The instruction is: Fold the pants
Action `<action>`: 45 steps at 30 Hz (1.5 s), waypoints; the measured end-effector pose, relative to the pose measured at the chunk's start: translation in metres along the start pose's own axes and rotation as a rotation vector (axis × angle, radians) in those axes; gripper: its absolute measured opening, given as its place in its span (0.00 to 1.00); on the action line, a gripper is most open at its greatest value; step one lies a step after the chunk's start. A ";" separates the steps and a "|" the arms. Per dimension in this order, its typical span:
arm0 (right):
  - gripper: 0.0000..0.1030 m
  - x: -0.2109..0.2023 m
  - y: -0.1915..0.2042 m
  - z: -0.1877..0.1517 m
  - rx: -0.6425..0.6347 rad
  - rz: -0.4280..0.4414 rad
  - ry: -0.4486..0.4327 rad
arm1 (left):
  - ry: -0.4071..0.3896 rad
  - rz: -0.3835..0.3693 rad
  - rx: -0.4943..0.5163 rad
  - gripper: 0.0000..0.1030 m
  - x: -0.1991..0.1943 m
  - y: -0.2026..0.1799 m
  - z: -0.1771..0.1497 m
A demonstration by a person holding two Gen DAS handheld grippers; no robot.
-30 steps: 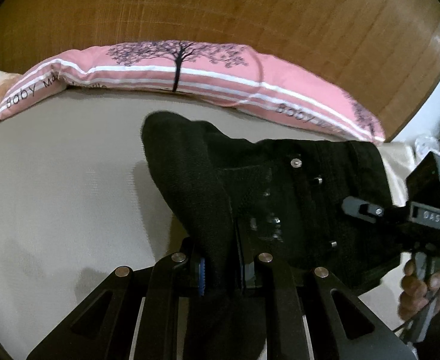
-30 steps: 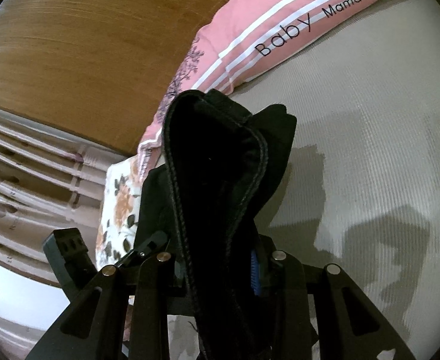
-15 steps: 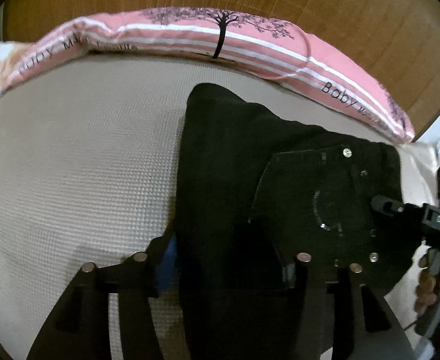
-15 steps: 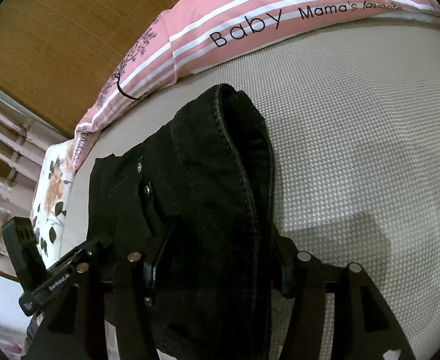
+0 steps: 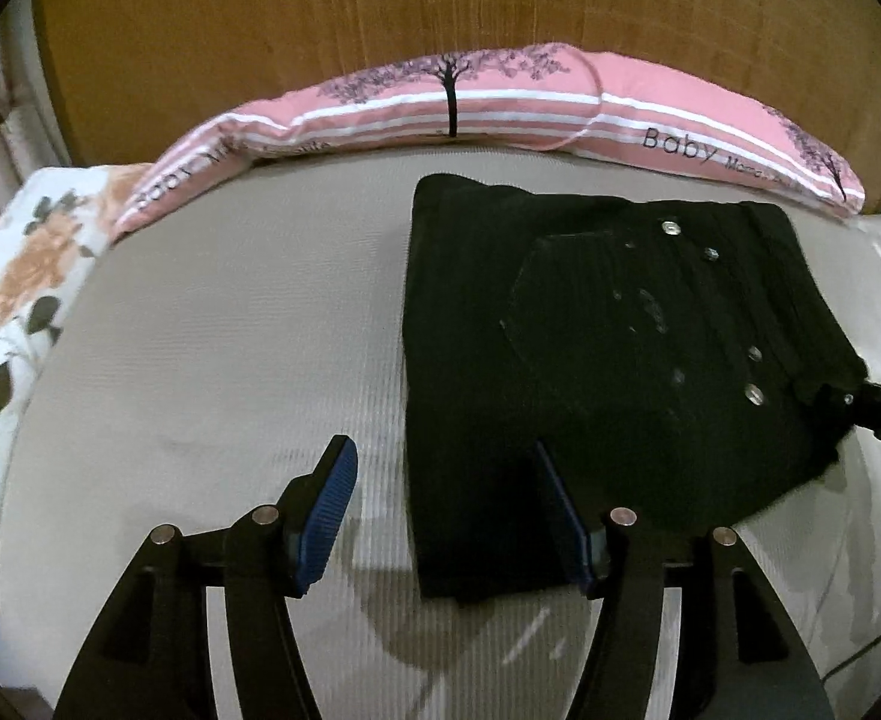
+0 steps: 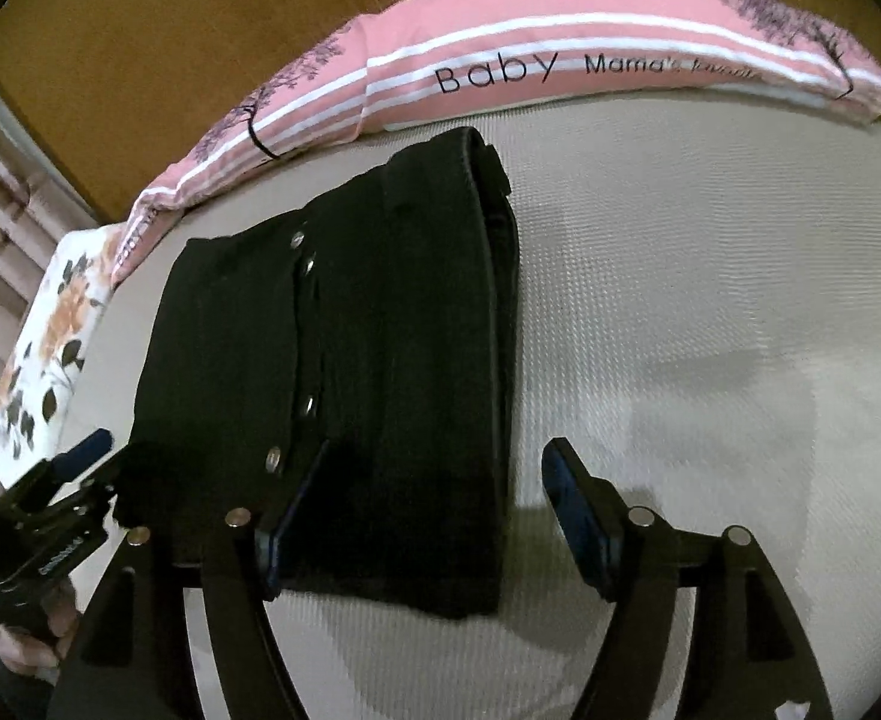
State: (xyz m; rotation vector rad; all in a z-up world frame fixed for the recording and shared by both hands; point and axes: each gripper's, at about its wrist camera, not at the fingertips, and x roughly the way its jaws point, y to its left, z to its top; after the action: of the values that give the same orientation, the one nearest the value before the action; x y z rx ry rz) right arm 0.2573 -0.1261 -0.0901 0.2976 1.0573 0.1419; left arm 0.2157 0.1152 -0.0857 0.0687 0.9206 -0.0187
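Surface: beige woven mattress cover (image 5: pixel 212 324), set against a wooden headboard (image 5: pixel 440 6).
Bedding: long pink striped pillow (image 5: pixel 500 108) printed "Baby" lies along the headboard; a floral pillow (image 5: pixel 14 312) sits at the left edge in the left wrist view.
Pants: black pants (image 5: pixel 608 360), folded into a compact rectangle, lie flat on the cover, just short of the pink pillow; metal rivets and a back pocket face up.
Left gripper: left gripper (image 5: pixel 446 516) jaws parted and opening, gripping nothing; the pants' near left corner lies between its 2 blue pads, untouched.
Right gripper: right gripper (image 6: pixel 434 510) jaws parted and opening, gripping nothing; the pants' right folded edge lies between the fingers, clear of both pads.
Person: fingers of a hand (image 6: pixel 26 648) visible on the left gripper's handle.
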 end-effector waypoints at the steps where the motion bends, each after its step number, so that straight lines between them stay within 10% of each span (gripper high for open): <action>1: 0.67 -0.007 0.002 -0.005 -0.010 -0.010 -0.014 | -0.004 0.012 0.004 0.60 -0.005 -0.001 -0.003; 19: 0.83 -0.113 0.042 -0.072 -0.081 -0.088 -0.213 | -0.061 0.061 -0.052 0.67 -0.097 -0.022 -0.070; 45: 0.97 -0.126 0.070 -0.109 -0.137 -0.150 -0.235 | -0.082 0.088 -0.095 0.68 -0.119 -0.026 -0.087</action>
State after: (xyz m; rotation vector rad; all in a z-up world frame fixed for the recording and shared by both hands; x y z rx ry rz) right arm 0.1025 -0.0727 -0.0131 0.1073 0.8288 0.0423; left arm 0.0728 0.0931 -0.0447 0.0198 0.8342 0.1037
